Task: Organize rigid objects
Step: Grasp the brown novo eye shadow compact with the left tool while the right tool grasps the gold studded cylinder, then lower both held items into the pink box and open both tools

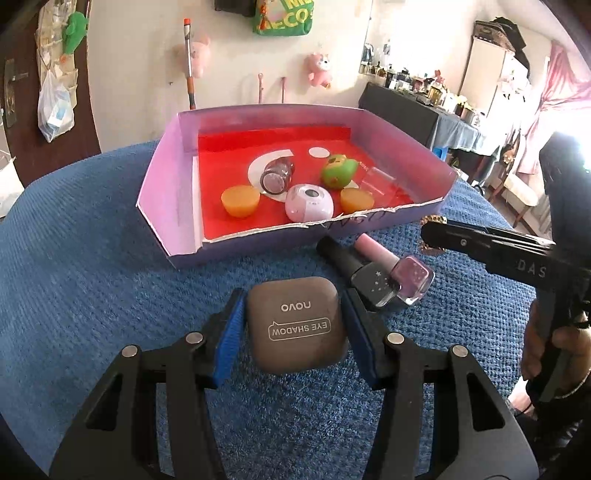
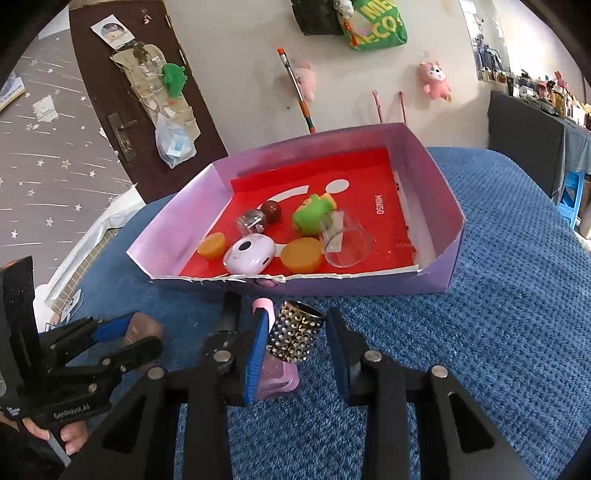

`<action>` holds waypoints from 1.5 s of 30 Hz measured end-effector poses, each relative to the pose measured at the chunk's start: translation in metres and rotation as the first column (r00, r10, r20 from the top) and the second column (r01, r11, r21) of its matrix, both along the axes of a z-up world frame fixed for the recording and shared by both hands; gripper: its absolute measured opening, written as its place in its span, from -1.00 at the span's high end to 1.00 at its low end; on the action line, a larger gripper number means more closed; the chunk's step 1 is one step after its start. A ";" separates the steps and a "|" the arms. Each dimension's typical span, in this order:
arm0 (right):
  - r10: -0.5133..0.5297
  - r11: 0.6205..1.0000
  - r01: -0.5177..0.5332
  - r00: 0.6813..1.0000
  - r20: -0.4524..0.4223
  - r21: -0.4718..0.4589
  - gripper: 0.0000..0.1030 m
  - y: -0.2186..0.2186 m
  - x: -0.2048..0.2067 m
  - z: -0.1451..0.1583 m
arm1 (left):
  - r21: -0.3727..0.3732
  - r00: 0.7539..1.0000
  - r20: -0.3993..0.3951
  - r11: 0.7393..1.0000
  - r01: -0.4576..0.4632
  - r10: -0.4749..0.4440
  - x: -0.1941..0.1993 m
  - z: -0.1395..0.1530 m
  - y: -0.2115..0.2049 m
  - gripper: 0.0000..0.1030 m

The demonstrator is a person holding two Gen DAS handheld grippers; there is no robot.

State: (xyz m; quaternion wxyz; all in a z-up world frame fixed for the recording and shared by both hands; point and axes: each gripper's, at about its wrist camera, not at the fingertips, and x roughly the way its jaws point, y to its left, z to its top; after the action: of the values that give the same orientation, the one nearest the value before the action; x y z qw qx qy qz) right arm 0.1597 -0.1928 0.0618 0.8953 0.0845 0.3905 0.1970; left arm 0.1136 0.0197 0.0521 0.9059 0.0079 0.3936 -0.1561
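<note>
Two grippers are at work over a blue textured cloth [image 1: 92,277]. The left gripper [image 1: 293,325] is spread wide around a brown eye shadow case [image 1: 297,325], which lies flat on the cloth; both blue pads stand just beside its edges, and I cannot tell if they touch it. The right gripper [image 2: 297,350] is also open, with a studded metal cylinder [image 2: 295,332] standing between its fingers, near the left pad and apart from the right one. It holds nothing.

Just beside the eye shadow case lie two nail polish bottles, one black with stars [image 1: 364,277] and one pink [image 1: 397,264], side by side and touching each other.

Behind these things sits a purple cardboard tray [image 1: 162,184] with a red floor. Inside it are a pink round device [image 1: 309,203], two orange cups [image 1: 240,200] turned upside down, a green toy [image 1: 338,170], a small glass jar [image 1: 277,176] on its side, and a clear plastic cup [image 2: 345,240] also lying on its side. In the right wrist view a dark red ball [image 2: 271,211] lies by the jar.

On the white wall behind hang a pink plush toy [image 1: 319,69] and a green bag [image 1: 283,16].
</note>
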 end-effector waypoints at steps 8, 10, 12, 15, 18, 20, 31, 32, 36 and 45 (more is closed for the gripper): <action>0.001 1.000 -0.001 1.000 0.000 0.013 0.38 -0.004 -0.005 0.001 | -0.004 1.000 0.001 1.000 -0.002 0.002 -0.003 0.002 0.000 0.03; 0.000 1.000 0.000 1.000 0.000 0.018 0.38 -0.005 -0.006 0.001 | -0.005 1.000 0.003 1.000 -0.003 0.003 -0.004 0.002 0.000 0.03; 0.002 1.000 -0.002 1.000 0.002 0.021 0.38 -0.006 -0.007 0.002 | -0.006 1.000 0.005 1.000 -0.004 0.004 -0.004 0.003 -0.001 0.03; 0.004 1.000 -0.005 1.000 0.006 0.028 0.39 -0.008 -0.009 0.004 | -0.003 1.000 0.019 1.000 0.000 0.000 -0.003 0.012 -0.002 0.03; 0.009 0.999 -0.010 1.000 0.014 0.039 0.39 -0.011 -0.009 0.013 | -0.004 0.999 0.041 1.000 0.010 -0.010 0.002 0.026 -0.002 0.03; 0.009 0.999 -0.010 1.000 0.027 0.037 0.39 -0.015 -0.005 0.024 | 0.004 0.998 0.052 1.000 0.017 -0.017 0.014 0.039 -0.003 0.03; 0.019 0.999 -0.019 1.000 -0.001 -0.046 0.42 -0.022 0.086 0.062 | 0.135 1.000 -0.016 0.991 0.021 -0.019 0.130 0.058 -0.014 0.03; 0.023 0.998 -0.024 1.000 -0.020 -0.054 0.42 -0.022 0.097 0.060 | 0.152 0.999 -0.030 0.988 0.020 -0.016 0.139 0.054 -0.015 0.03; 0.036 0.992 -0.048 0.994 -0.098 -0.118 0.45 -0.019 0.138 0.049 | 0.209 0.995 -0.101 0.978 0.028 -0.007 0.172 0.036 -0.018 0.03; 0.058 0.948 -0.123 0.974 -0.219 -0.295 0.45 0.003 0.179 0.018 | 0.257 0.980 -0.199 0.965 0.057 -0.004 0.201 0.008 -0.023 0.03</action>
State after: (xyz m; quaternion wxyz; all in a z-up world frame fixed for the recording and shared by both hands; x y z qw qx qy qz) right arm 0.3385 -0.1893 0.0802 0.8418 -0.0533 0.5112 0.1651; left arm 0.3148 -0.0030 0.0597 0.8510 0.1179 0.4983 -0.1168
